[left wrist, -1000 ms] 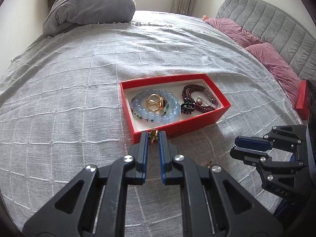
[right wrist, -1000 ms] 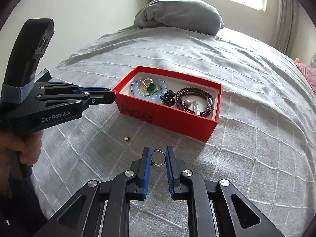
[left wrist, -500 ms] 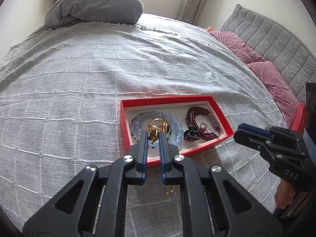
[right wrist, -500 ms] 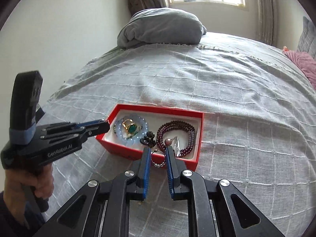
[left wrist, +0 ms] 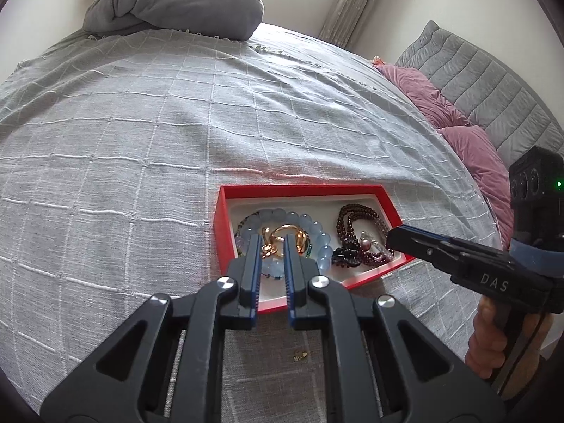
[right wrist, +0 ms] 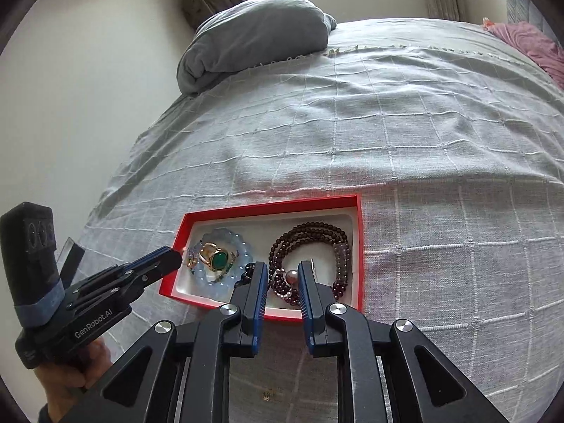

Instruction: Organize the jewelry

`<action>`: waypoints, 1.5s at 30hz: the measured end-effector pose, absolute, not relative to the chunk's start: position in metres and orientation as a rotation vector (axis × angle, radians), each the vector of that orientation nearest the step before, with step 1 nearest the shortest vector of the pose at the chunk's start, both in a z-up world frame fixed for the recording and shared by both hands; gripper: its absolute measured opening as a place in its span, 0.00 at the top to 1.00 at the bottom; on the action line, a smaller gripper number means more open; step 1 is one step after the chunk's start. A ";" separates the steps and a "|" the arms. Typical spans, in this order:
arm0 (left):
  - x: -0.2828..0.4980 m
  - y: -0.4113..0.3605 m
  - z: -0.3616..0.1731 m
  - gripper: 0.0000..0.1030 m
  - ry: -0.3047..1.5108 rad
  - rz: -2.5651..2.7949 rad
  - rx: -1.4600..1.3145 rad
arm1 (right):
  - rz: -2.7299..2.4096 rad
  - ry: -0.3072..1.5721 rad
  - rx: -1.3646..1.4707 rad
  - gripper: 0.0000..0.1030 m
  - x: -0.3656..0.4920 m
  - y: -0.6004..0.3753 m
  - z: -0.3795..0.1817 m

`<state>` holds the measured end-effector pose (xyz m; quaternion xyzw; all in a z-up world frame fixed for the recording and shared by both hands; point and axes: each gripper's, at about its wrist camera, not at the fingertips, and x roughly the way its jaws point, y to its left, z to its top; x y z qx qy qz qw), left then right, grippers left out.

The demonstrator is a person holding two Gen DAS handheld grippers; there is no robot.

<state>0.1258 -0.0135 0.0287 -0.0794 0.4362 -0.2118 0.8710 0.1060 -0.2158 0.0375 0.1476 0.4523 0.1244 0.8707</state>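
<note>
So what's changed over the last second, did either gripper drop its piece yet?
Both grippers moved forward from the bedspread to over the red box. The right gripper has opened and let its small beaded ring go; the left gripper is still near-closed at its gold piece. Box, bracelets and the tiny charm stayed.

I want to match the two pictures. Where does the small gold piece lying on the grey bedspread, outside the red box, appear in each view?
Left wrist view: the small gold piece lies low, right of centre, on the grey bedspread below the red box.
Right wrist view: it lies at the bottom centre, below the box.
Shared landmark: the dark garnet bead bracelet inside the box.
</note>
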 end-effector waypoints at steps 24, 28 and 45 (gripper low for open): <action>0.099 -0.014 0.037 0.85 0.910 -0.453 -0.124 | 0.213 0.911 0.330 0.79 0.084 -0.235 0.048; 0.093 -0.013 0.033 0.85 0.927 -0.459 -0.117 | 0.219 0.918 0.331 0.78 0.081 -0.235 0.047; 0.077 -0.021 0.018 0.78 1.001 -0.472 -0.046 | 0.244 0.980 0.288 0.76 0.061 -0.228 0.023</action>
